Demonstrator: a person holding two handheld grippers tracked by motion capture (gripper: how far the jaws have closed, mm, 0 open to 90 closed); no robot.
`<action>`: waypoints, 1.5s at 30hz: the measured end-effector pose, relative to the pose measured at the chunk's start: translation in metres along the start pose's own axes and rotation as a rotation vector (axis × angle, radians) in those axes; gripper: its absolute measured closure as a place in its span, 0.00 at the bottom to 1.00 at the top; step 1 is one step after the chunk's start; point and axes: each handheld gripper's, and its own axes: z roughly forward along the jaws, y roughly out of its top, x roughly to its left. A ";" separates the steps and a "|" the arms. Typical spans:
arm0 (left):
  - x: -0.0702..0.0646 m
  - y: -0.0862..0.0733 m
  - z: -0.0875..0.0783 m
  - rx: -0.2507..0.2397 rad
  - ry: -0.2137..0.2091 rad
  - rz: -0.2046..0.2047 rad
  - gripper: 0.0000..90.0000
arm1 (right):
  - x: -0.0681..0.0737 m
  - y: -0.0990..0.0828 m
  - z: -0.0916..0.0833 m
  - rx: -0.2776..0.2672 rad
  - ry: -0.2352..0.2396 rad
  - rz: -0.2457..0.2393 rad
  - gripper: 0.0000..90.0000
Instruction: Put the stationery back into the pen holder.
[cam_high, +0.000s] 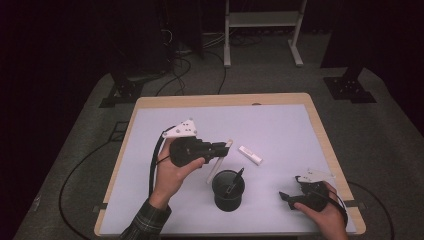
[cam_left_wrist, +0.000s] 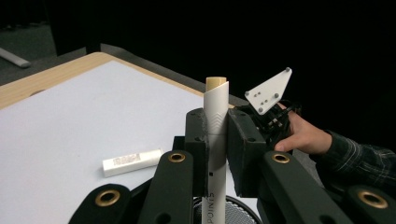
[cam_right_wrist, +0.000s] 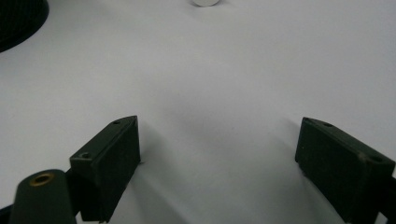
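Thing in hand: a long white stick (cam_left_wrist: 216, 140) with a tan tip, like a marker or a pen.
Where it is: clamped in the left tool (cam_high: 220, 149), up off the table (cam_high: 280, 120), just above and to the left of the black cup (cam_high: 228, 191).
Left tool: its two black pads are pressed together on the white stick, about halfway along it.
Right tool: (cam_right_wrist: 217, 163) its pads stand wide apart with nothing between them. It rests low over the table, near the right edge.
How the stick feels, I think: light, hard and smooth. It could slip or turn if the squeeze is weak.
Best place to hold: around the middle, as it is held now, so that neither end tips down.
Black cup: round, open on top, made of fine mesh. It stands on the table.
Inside the cup: one dark pen (cam_high: 235, 181) leans on the rim.
Also on the table: a small white bar (cam_high: 250, 155), like an eraser, lies flat near the cup.
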 end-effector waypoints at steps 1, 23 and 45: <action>0.000 0.000 0.000 0.000 0.000 0.000 0.88 | 0.000 0.000 0.000 0.000 0.000 0.000 0.14; 0.002 -0.006 0.036 0.019 -0.010 0.018 0.88 | 0.000 0.000 0.000 0.003 0.001 0.002 0.14; 0.002 -0.024 0.047 0.046 -0.009 0.020 0.87 | 0.000 0.000 0.000 0.002 0.000 0.001 0.14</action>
